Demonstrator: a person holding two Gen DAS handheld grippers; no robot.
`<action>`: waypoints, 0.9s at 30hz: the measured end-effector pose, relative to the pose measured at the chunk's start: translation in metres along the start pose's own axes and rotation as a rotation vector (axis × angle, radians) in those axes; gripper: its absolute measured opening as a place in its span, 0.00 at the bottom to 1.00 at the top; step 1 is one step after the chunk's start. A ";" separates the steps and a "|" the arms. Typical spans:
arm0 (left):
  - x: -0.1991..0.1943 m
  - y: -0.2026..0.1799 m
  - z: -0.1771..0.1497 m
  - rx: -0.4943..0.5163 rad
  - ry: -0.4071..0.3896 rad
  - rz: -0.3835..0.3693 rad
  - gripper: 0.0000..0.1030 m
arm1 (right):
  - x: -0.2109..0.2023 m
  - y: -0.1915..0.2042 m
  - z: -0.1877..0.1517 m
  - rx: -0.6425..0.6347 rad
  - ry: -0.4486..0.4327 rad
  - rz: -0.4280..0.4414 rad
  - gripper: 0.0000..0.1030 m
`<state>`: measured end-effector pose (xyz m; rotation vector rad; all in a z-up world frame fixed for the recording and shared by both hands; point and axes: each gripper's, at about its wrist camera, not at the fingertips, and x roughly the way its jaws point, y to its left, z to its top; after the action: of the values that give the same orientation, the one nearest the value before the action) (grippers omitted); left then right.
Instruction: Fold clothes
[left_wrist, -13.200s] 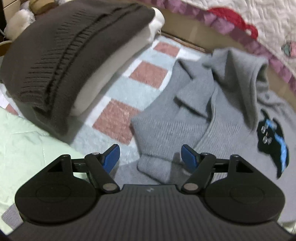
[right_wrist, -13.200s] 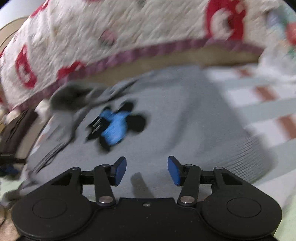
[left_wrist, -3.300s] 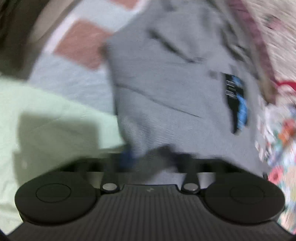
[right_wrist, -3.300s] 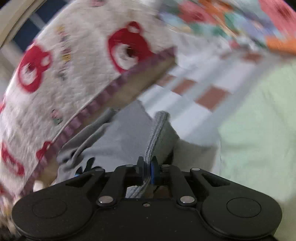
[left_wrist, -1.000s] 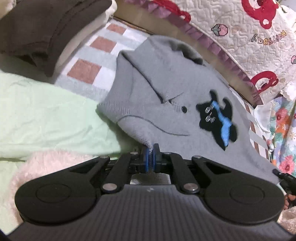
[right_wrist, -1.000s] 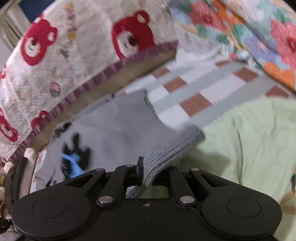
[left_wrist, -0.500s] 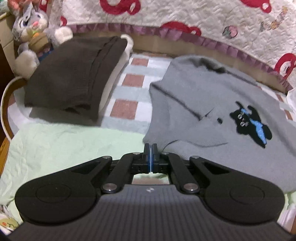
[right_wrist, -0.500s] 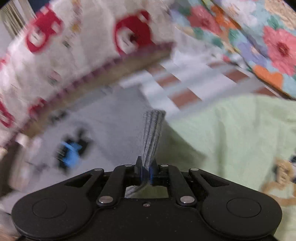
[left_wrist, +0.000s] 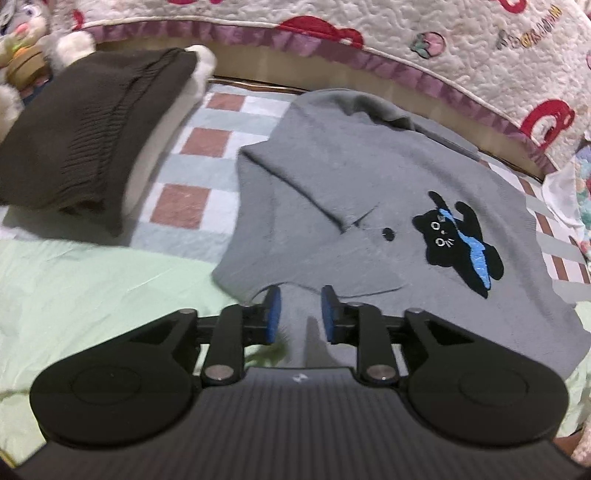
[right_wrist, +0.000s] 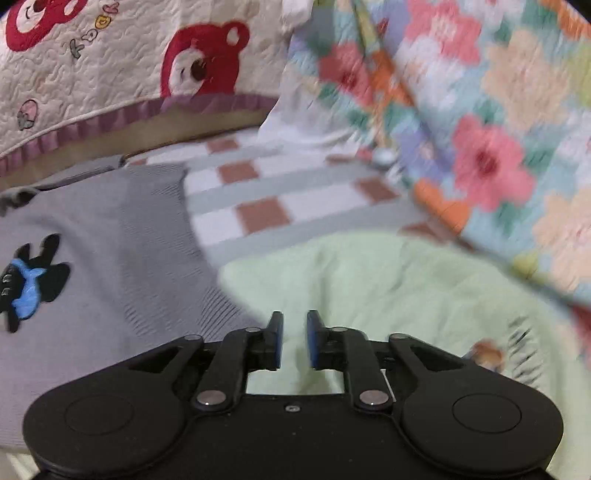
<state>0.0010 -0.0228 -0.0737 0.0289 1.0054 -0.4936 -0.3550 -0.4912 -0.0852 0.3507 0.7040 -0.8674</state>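
The left tongs (left_wrist: 297, 309) hang over the near edge of the grey sweater (left_wrist: 369, 206), their blue pads (left_wrist: 274, 314) parted by a narrow gap. The jaws have just been opening, and nothing is pinched between them: the knit lies flat beneath and ahead of the tips, not pressed by either pad. The sweater is spread front-up on the bed, stretching away from the left tongs and to their right. Its black cat patch (left_wrist: 456, 242) with a blue stripe sits ahead and to the right of the tips, and a small dark button (left_wrist: 388, 232) lies just ahead of them, beside a fold line that runs diagonally across the chest. Far ahead and to the left of these tongs rests a stack of folded clothes (left_wrist: 92, 136), a dark brown knit on top of a cream one, on the checked sheet (left_wrist: 192, 173). A pale green blanket (left_wrist: 92, 288) covers the bed to the left of and under the tongs. Beyond everything runs a quilted bumper with red bears (left_wrist: 406, 33).

The right tongs (right_wrist: 294, 339) are likewise slightly apart, jaws having just been opening, with only the green blanket showing through the gap. The sweater's ribbed hem (right_wrist: 184, 295) lies just to their left, apart from the pads. A floral quilt (right_wrist: 480, 129), blurred, rises ahead and to the right.
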 end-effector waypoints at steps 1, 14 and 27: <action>0.006 -0.004 0.005 0.001 -0.001 -0.018 0.27 | -0.002 0.001 0.007 0.014 -0.016 0.048 0.19; 0.117 -0.092 0.099 0.137 0.036 -0.160 0.46 | 0.107 0.130 0.155 -0.405 -0.114 0.397 0.26; 0.262 -0.078 0.153 0.102 -0.040 -0.152 0.46 | 0.280 0.162 0.156 -0.505 0.216 0.297 0.55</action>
<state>0.2059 -0.2301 -0.1876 0.0339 0.9463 -0.6822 -0.0367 -0.6380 -0.1646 0.0896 1.0128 -0.3517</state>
